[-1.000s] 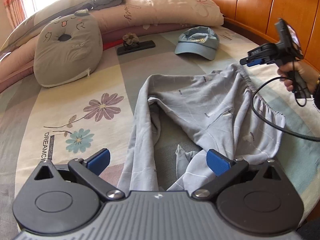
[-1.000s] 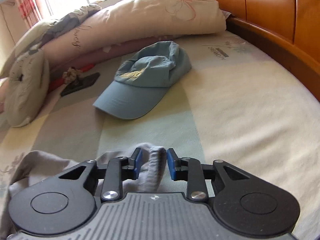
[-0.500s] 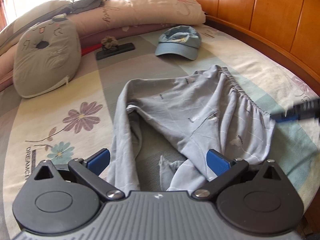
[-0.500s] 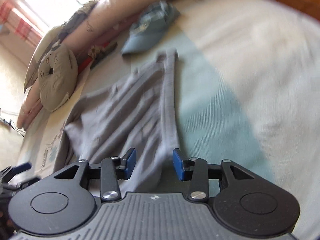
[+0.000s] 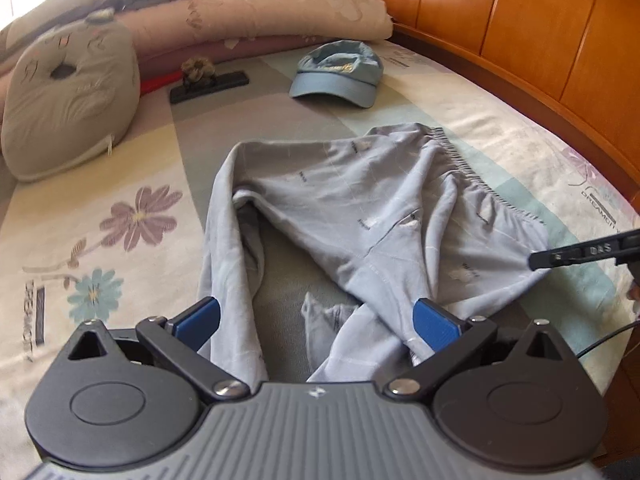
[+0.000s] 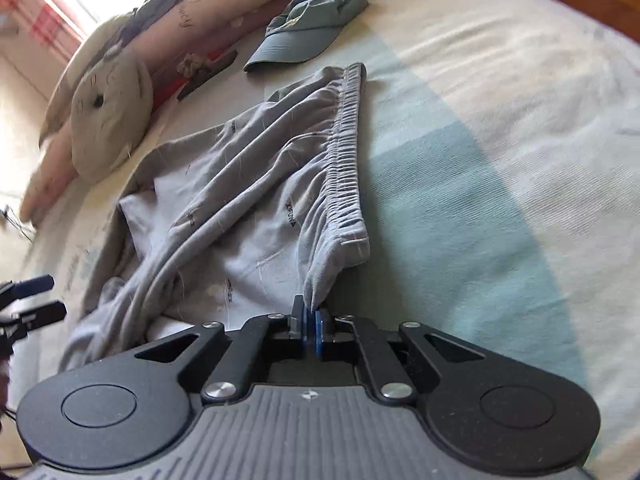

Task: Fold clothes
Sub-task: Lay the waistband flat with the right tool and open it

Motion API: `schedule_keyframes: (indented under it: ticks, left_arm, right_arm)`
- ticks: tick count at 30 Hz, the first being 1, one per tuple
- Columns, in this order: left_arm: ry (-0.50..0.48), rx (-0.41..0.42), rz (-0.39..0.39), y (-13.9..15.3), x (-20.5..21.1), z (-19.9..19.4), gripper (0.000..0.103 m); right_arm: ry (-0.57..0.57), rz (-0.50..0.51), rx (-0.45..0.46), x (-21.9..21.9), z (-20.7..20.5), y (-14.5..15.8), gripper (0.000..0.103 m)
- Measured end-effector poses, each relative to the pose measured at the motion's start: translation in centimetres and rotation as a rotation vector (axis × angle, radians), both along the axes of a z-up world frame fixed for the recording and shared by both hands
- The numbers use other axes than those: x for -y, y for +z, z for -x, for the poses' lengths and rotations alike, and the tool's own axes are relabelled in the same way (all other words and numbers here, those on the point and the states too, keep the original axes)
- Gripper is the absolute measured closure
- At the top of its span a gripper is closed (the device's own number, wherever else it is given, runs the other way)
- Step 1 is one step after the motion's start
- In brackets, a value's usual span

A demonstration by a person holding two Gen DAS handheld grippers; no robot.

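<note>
Nearest in the right wrist view, the right gripper is closed, its blue pads pinching a bunched corner of the grey trousers just below the near end of the elastic waistband. In the left wrist view the left gripper hangs over the near part of the trousers with its jaws spread wide; the two legs run up between the blue pads, and I cannot tell whether either pad touches the cloth. It grips nothing. The trousers lie rumpled on the bed, legs toward the left gripper and waistband toward the right side, where the tip of the right gripper meets the cloth at the waist corner. The bed sheet under them shows printed flowers and pale green and cream blocks. Farther on, well apart from the trousers, a blue cap sits on the sheet, with a dark flat object to its left. A grey cushion leans at the far left, long pillows lie behind, and a wooden headboard curves along the right.
</note>
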State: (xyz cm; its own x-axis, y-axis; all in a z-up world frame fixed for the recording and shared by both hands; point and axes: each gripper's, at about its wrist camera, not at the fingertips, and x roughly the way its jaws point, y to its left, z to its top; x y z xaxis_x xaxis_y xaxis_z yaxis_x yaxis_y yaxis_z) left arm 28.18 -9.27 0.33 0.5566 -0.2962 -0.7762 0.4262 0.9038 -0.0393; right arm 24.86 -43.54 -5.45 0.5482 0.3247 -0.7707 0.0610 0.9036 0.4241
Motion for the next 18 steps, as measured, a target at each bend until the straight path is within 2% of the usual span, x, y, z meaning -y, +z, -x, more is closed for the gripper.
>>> schedule_keyframes:
  ticks: [4,7,8,10,12,15,17,18]
  left_arm:
    - [0.032,-0.018,-0.009,-0.6,-1.5,0.3,0.001]
    - [0.064,-0.032,-0.014,-0.9,-2.8,0.8,0.001]
    - [0.079,-0.038,-0.014,-0.9,-3.3,1.1,0.001]
    - [0.105,-0.047,-0.010,-1.0,-4.4,1.8,0.001]
    - [0.122,-0.065,-0.003,-1.1,-5.5,2.4,0.001]
    - [0.133,-0.082,-0.025,-1.1,-6.7,3.8,0.001]
    - [0.141,-0.095,-0.053,-1.2,-7.4,4.7,0.001]
    - [0.145,-0.106,-0.062,-1.4,-7.7,5.1,0.001]
  right_arm:
    - [0.004,0.159,-0.043,0.0,0.3,0.4,0.094]
    - [-0.029,0.163,-0.031,0.0,0.4,1.3,0.088]
    - [-0.038,0.168,-0.017,-0.2,0.6,1.8,0.084]
    - [-0.054,0.180,0.014,-0.6,0.8,2.7,0.067]
    - [-0.058,0.188,0.040,-1.2,0.8,3.4,0.056]
    - [-0.021,0.200,0.073,-2.5,0.3,4.1,0.052]
    - [0.003,0.211,0.098,-3.6,0.0,4.5,0.046]
    - [0.015,0.209,0.110,-4.1,-0.3,4.7,0.040]
